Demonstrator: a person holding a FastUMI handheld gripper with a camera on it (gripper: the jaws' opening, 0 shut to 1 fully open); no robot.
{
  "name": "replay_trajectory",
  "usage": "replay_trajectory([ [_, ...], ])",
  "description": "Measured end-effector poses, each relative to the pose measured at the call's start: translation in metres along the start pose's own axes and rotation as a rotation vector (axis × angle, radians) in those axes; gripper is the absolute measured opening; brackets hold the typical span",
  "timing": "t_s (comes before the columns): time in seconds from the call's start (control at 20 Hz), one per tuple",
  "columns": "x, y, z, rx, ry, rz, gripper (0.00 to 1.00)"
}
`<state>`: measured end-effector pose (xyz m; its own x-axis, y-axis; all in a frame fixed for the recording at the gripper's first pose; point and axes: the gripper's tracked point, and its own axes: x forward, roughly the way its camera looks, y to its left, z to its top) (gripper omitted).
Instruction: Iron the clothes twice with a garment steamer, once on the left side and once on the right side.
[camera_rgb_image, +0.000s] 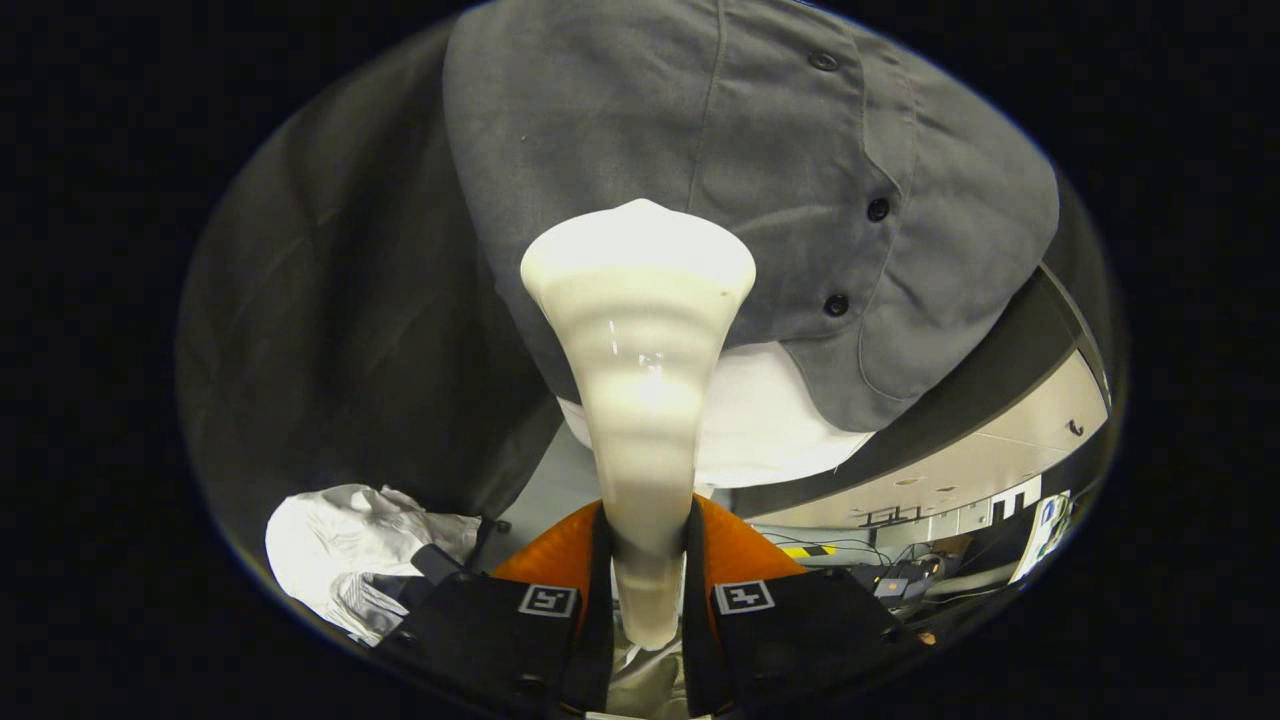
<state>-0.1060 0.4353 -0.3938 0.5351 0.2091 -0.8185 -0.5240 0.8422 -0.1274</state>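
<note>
A cream-white garment steamer (640, 380) rises from between my fingers, its slim handle clamped by both and its wide head flaring out ahead. My gripper (645, 600) is shut on that handle. The steamer head lies against a grey button-up shirt (760, 170) that hangs just beyond it. The head sits left of the shirt's button placket (870, 215), near the hem. A white garment (770, 420) shows under the grey shirt's lower edge.
Dark cloth (340, 330) hangs left of the shirt. A crumpled white wrap (350, 545) lies beside my left finger. Right of the fingers, a room floor (960, 470) with cables and equipment (900, 580) shows in the distance.
</note>
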Motion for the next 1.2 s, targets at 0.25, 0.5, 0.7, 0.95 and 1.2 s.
replay_trajectory([
  [0.25, -0.035, 0.002, 0.013, 0.030, -0.059, 0.033, 0.36],
  [0.5, -0.078, -0.013, 0.041, 0.045, -0.145, 0.028, 0.36],
  [0.7, -0.098, -0.025, 0.055, 0.077, -0.184, 0.020, 0.36],
  [0.95, -0.118, -0.045, 0.064, 0.122, -0.227, 0.018, 0.36],
  [1.2, -0.141, -0.076, 0.078, 0.193, -0.274, 0.015, 0.36],
])
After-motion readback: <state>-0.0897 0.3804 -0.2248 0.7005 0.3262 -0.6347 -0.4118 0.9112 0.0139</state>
